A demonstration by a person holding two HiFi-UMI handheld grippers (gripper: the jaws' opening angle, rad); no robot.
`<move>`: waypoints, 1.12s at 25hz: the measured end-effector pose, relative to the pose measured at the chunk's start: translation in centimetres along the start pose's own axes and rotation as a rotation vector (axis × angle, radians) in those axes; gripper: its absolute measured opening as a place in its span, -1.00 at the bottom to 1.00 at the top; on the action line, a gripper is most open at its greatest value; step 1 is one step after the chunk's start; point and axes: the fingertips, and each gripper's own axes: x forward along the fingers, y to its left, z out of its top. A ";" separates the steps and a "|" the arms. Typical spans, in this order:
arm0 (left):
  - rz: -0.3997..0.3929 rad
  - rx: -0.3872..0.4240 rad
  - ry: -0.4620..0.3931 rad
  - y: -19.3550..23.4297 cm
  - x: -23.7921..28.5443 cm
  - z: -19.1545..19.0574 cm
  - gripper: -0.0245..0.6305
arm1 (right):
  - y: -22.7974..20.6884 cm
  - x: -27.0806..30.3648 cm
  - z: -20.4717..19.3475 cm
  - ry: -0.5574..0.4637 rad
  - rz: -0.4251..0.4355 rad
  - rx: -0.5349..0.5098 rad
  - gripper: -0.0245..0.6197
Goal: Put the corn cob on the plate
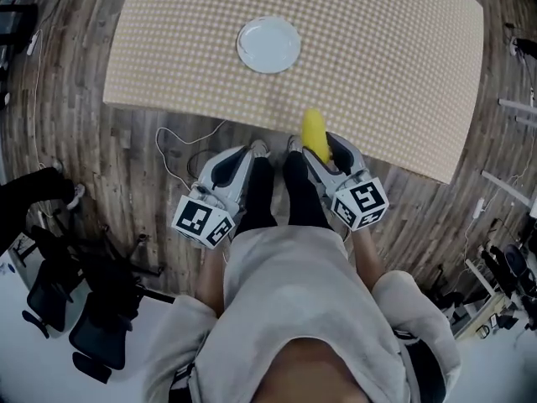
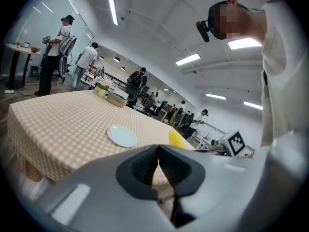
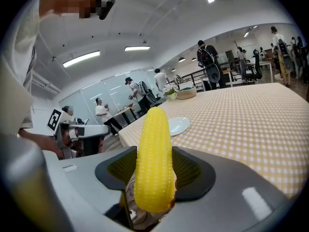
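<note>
Cloth in a yellow check is covering the tabletop (image 1: 377, 74), whose far corners are running out of the head view at the top. You are holding both tools low in front of your legs, short of its near edge. Your left tool (image 1: 252, 154) is carrying nothing, its jaws sitting closed against each other. Your right tool (image 1: 317, 151) is clamping the corn cob (image 1: 315, 135), the jaws standing wide around its thick part. The plate (image 1: 268, 44) is sitting further in on the tabletop, well apart from the cob and with nothing on it. The cob's long axis is running along the jaws, its tapered tip pointing forward toward the tabletop and showing over the near edge. Its butt end is sitting deep between the jaws, mostly hidden. In the right gripper view it is covering part of the plate; in the left gripper view only its yellow tip is showing.
</note>
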 end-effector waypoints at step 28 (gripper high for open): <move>0.110 -0.071 -0.035 3.4 -3.5 0.4 -0.90 | -6.0 15.2 7.6 0.084 0.040 -0.345 -0.21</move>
